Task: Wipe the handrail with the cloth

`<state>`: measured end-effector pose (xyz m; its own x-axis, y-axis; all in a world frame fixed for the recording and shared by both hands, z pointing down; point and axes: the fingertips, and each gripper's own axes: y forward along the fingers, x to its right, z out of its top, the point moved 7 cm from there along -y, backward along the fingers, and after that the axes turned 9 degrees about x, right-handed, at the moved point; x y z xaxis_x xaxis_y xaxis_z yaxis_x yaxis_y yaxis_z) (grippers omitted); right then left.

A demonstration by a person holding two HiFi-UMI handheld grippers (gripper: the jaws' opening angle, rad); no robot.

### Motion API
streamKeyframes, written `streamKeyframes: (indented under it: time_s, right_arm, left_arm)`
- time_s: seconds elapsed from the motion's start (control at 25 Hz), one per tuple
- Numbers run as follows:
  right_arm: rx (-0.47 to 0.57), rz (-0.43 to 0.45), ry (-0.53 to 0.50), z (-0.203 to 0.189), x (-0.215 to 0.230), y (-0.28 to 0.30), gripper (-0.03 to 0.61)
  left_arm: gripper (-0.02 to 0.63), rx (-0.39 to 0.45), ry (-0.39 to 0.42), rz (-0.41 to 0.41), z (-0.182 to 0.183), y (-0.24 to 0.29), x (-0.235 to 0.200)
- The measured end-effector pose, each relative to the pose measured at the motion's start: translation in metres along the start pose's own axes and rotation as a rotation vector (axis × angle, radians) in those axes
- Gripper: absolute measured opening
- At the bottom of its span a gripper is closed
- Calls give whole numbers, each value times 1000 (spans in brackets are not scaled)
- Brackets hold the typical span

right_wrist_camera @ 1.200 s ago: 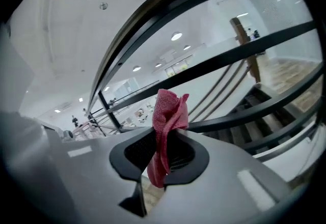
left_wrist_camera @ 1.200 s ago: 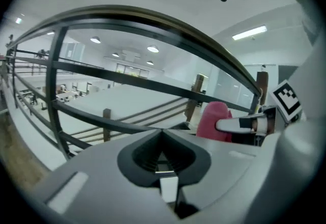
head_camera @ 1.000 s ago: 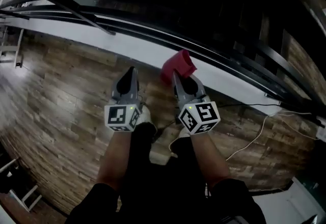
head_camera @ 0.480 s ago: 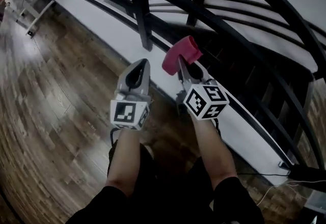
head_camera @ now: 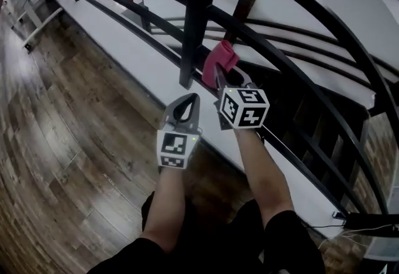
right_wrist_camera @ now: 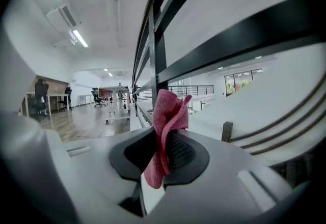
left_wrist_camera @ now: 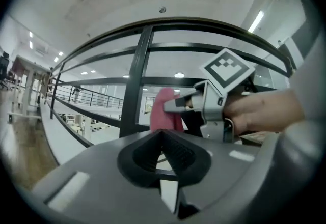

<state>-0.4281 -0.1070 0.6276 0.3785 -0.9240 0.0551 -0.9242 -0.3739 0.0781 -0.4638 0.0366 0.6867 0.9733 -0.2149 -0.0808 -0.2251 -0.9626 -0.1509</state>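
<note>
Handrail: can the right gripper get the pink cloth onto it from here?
Probably yes. The right gripper, shut on the cloth, is close beside the handrail with nothing between them. The black post stands to its left, and the left gripper hangs lower, out of the way.

The cloth (head_camera: 219,60) is pink-red and crumpled. It is pinched between the jaws of the right claw (head_camera: 219,75), and its bunched upper part stands up past the jaw tips. The handrail (right_wrist_camera: 244,39) is black metal, with curved bars and an upright post (head_camera: 196,17). It rises just ahead of that claw, with the post slightly to the claw's left. Whether the cloth touches a bar cannot be told.
</note>
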Motion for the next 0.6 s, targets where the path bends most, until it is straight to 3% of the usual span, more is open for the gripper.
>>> streamKeyframes:
  time_s: [0.08, 0.24, 0.4, 0.52, 0.6]
  right_arm:
    - [25, 16, -151, 13, -7, 11, 46]
    - [77, 63, -614, 28, -32, 28, 46]
    - [79, 101, -997, 18, -37, 46, 46]
    - [63, 109, -1206, 8, -38, 58, 46]
    - [26, 99, -1280, -1, -35, 69, 46]
  left_arm:
    - [0, -18, -30, -7, -7, 8, -3]
    - [0, 3, -83, 36, -12, 18, -18]
    - [0, -6, -138, 66, -25, 22, -32]
    - [0, -31, -148, 76, -29, 16, -37]
    - [0, -69, -140, 100, -30, 11, -40]
